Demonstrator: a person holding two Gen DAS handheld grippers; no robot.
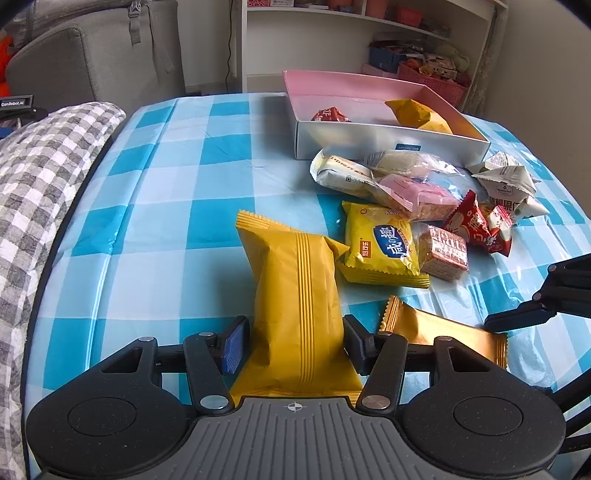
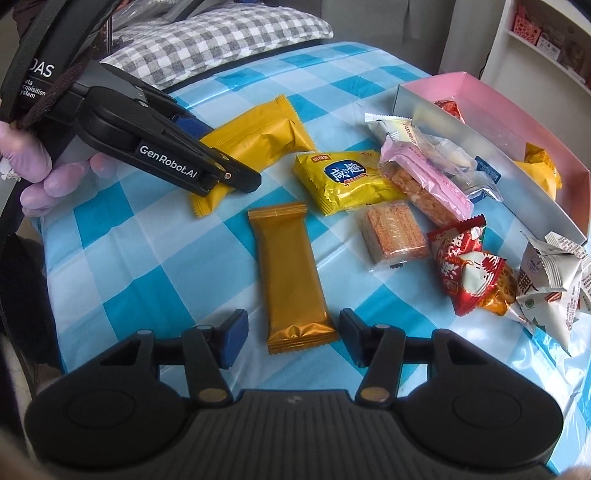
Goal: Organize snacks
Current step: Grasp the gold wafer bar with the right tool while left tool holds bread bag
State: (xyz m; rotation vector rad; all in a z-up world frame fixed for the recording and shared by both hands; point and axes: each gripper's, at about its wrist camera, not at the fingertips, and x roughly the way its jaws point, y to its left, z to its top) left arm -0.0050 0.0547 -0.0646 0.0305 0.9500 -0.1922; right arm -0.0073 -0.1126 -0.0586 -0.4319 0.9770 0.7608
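Observation:
My left gripper (image 1: 295, 343) has its jaws around a mustard-yellow snack pack (image 1: 295, 295), the pads touching its sides; the pack (image 2: 255, 136) lies on the table, seen in the right wrist view with the left gripper (image 2: 236, 181) over its near end. My right gripper (image 2: 291, 334) is open, its jaws either side of the near end of a gold bar pack (image 2: 291, 273), not touching it. The pink box (image 1: 369, 88) at the back holds a red pack (image 1: 330, 115) and a yellow pack (image 1: 417, 112).
Loose snacks lie before the box: a yellow biscuit pack (image 1: 380, 245), a wafer block (image 1: 445, 253), a pink bar (image 1: 417, 195), a white pack (image 1: 343, 173), red packs (image 1: 476, 225), white triangle packs (image 1: 506, 181). A checked cushion (image 1: 40, 177) lies left. White shelves (image 1: 369, 22) stand behind.

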